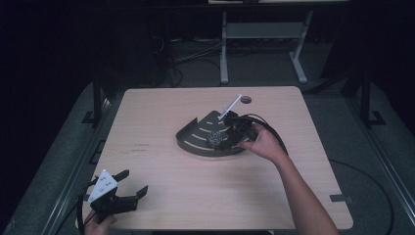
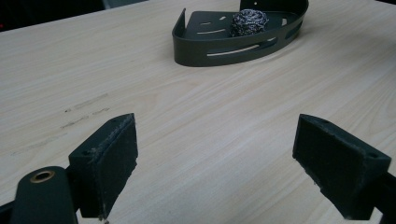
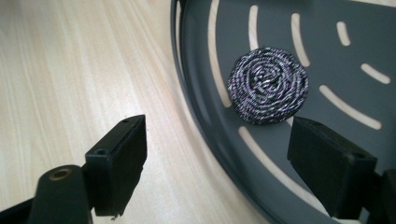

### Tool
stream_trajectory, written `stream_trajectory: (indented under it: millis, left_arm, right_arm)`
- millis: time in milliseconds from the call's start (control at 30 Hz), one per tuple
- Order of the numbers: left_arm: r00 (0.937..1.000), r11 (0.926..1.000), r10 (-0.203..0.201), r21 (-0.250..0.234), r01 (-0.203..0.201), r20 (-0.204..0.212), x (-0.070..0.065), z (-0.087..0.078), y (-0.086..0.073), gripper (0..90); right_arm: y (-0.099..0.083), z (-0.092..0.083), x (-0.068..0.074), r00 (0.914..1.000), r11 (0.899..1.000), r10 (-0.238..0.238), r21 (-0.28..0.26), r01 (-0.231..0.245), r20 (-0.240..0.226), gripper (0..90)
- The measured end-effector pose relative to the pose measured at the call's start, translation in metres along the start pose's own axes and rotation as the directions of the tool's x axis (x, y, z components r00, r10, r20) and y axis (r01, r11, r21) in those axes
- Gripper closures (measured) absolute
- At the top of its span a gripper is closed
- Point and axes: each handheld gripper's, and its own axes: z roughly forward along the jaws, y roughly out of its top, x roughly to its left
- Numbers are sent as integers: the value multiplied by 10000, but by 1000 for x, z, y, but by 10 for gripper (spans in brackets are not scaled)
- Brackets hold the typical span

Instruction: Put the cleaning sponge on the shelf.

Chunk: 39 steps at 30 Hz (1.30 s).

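Pale wood table (image 1: 161, 196), scrubber (image 3: 267, 85) sitting in the dark slotted tray (image 1: 188, 139). Right gripper (image 3: 215, 158) hangs gaping over the tray rim, gripping nothing; left gripper (image 2: 215, 163) is spread empty too.

- The bench (image 1: 195, 196) has a pale wood-grain top with rounded corners and lies under both the left hand-held gripper (image 1: 134, 180) and the right hand-held gripper (image 1: 222, 143).
- A round hole (image 1: 245, 99) is cut in the bench top, beyond the right hand-held gripper and near the far edge.
- Faint dark marks (image 1: 139, 147) (scuffs or print, too small to tell) lie ahead of the left hand-held gripper.
- A white table frame (image 1: 264, 44) stands on the floor well beyond both hand-held grippers.
- Loose cables (image 1: 195, 56) lie beside that frame, on its left.
- The grey floor (image 1: 342, 112) has a black cable loop (image 1: 377, 186) to the right of the right hand-held gripper, past the bench edge.
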Motion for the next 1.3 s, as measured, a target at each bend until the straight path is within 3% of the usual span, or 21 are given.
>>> stream_trajectory:
  millis: [1300]
  left_arm:
    - [10000, 9999, 72, 102, -72, 2, -2, 1, 0, 133]
  right_arm:
    - [-76, -18, 20, 9993, 9993, 375, -84, -375, 46, 188]
